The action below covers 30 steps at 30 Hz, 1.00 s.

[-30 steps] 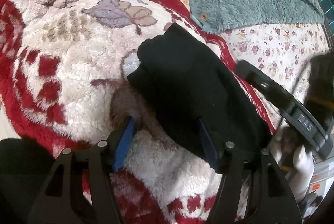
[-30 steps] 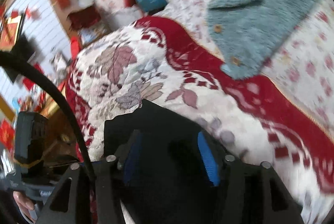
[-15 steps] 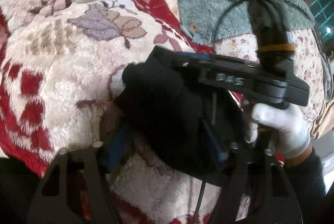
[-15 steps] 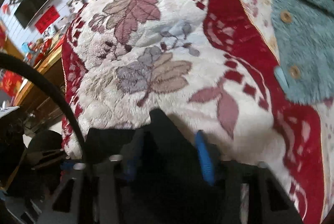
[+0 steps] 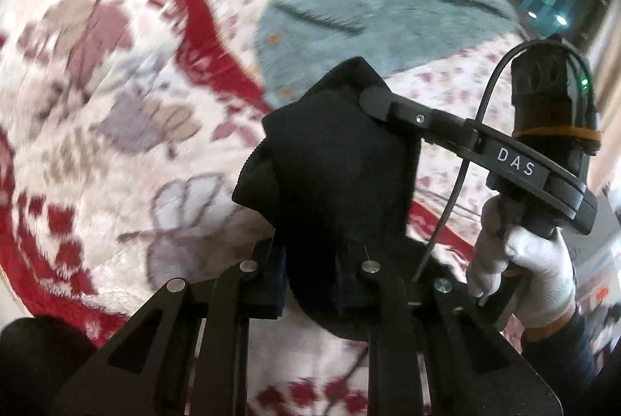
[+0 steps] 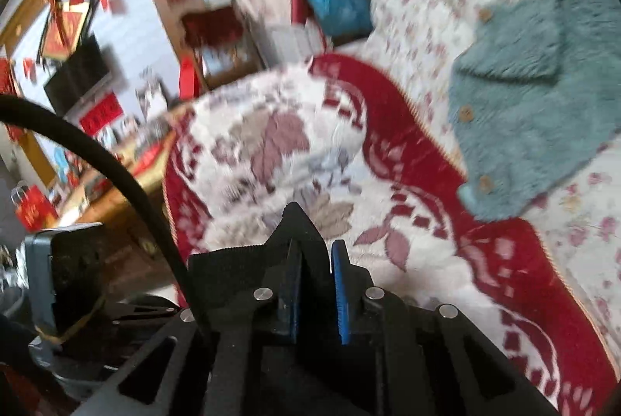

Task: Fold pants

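Observation:
The black pants (image 5: 333,175) are a folded bundle held up off the red and white plush blanket (image 5: 97,97). My left gripper (image 5: 310,284) is shut on the bundle's lower edge; its fingertips are hidden by the cloth. My right gripper (image 6: 316,280) is shut on the bundle's upper edge, and black cloth (image 6: 295,233) sticks out between its blue pads (image 6: 340,284). The right gripper's body (image 5: 485,152), held by a white-gloved hand (image 5: 524,272), shows in the left wrist view at the right.
A teal fleece garment (image 5: 372,12) with wooden buttons lies spread on the floral quilt (image 5: 458,78) beyond the blanket; it also shows in the right wrist view (image 6: 535,74). Furniture and red decorations (image 6: 77,66) stand past the bed's left edge.
Both grippers have closed on the pants and lifted the bundle off the blanket. The right gripper's view swung up from the blanket toward the room.

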Each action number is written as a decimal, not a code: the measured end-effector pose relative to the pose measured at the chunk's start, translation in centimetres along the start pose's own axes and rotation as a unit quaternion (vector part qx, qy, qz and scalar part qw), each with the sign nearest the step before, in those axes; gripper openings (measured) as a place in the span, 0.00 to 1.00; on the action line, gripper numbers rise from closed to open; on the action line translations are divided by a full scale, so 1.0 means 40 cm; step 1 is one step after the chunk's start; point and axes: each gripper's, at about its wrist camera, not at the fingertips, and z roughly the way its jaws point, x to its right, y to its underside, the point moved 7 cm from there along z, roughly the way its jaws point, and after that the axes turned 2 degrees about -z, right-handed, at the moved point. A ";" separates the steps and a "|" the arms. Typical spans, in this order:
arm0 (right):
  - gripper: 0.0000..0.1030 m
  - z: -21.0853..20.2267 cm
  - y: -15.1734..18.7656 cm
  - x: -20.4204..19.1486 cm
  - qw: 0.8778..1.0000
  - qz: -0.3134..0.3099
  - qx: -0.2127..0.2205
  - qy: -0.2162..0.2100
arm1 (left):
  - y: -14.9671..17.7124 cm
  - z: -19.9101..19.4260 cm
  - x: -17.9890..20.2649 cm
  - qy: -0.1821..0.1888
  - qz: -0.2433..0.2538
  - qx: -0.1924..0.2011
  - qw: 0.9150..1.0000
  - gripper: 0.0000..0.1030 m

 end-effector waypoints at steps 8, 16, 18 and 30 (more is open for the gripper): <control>0.13 -0.283 0.048 0.059 0.994 0.062 0.078 0.033 | 0.032 -0.046 0.249 0.064 0.098 0.000 0.993 0.16; 0.13 -0.461 0.192 0.132 0.983 0.127 0.114 0.066 | 0.151 0.005 0.418 0.100 0.163 -0.055 0.980 0.17; 0.13 -0.493 0.240 0.154 0.979 0.147 0.120 0.075 | 0.194 0.035 0.452 0.103 0.177 -0.075 0.976 0.16; 0.53 -0.602 0.609 0.329 0.916 0.349 0.105 0.167 | 0.401 0.189 0.523 0.099 0.208 -0.189 0.954 0.29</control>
